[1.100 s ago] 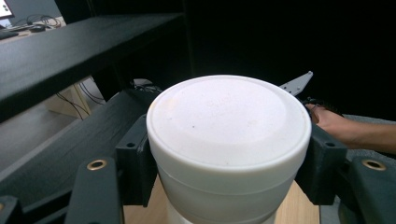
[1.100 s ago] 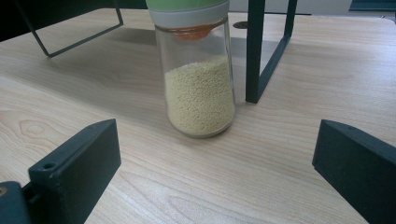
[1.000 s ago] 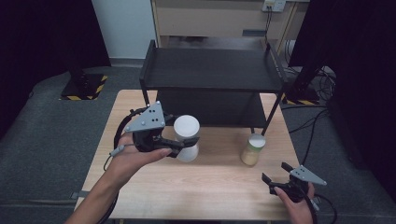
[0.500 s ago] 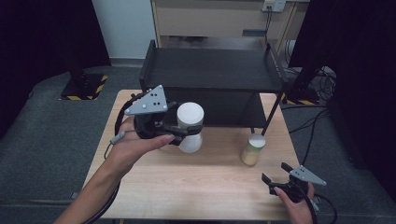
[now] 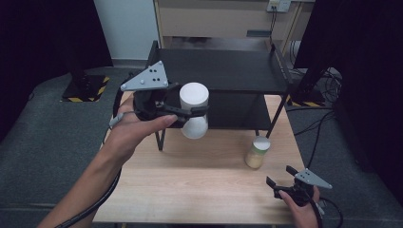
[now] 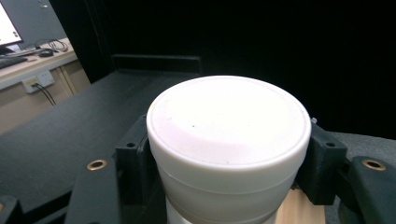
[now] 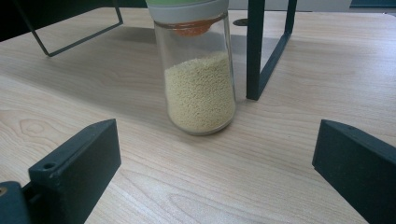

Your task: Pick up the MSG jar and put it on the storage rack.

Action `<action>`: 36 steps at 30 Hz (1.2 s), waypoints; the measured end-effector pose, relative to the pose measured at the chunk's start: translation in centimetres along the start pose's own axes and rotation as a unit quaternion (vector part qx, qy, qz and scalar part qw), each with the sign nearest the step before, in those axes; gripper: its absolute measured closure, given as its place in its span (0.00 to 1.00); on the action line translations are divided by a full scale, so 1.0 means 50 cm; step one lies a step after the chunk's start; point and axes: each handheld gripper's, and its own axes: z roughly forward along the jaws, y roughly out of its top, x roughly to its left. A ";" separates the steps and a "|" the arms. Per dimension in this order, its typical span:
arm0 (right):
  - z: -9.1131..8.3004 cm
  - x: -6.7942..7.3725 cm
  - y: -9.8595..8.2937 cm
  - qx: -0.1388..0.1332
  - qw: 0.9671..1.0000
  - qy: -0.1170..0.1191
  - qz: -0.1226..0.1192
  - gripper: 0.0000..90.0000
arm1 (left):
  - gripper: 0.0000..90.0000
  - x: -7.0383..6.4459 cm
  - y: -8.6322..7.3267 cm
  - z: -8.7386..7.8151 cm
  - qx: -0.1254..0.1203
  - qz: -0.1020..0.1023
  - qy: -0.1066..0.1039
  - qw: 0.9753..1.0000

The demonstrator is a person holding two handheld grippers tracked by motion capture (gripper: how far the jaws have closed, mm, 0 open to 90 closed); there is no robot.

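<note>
Table [image 5: 204, 190]: we see the pale wooden table carrying a black two-tier metal shelf rack [image 5: 223, 71] at its far side.
Left arm: our forearm reaches up from bottom left, hand raised off the table beside the rack.
Left tongs [image 5: 192, 111]: clamped on the white round lidded plastic container [image 5: 194, 116], held upright in the air before the rack.
Right tongs [image 5: 278, 186]: low at the table's near right corner, jaws wide apart, empty.
Jar: a glass jar of yellow grains [image 5: 257, 152] stands near the rack's right leg.
</note>
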 end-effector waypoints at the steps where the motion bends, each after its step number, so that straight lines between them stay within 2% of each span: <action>1: 0.000 0.000 0.000 0.000 1.000 0.000 0.000 0.02 | 0.36 0.002 0.003 0.000 -0.002 0.000 0.000 1.000; 20: 0.000 0.002 -0.001 0.001 1.000 0.000 0.002 0.02 | 0.36 0.040 0.055 0.000 -0.018 -0.007 0.009 1.000; 27: 0.000 0.001 -0.002 0.002 1.000 0.001 0.004 0.02 | 0.36 0.061 0.063 0.003 -0.029 -0.014 0.015 0.999; 36: -0.001 0.001 -0.002 0.004 1.000 0.000 0.005 0.02 | 0.36 0.080 0.077 0.011 -0.033 -0.011 0.017 0.999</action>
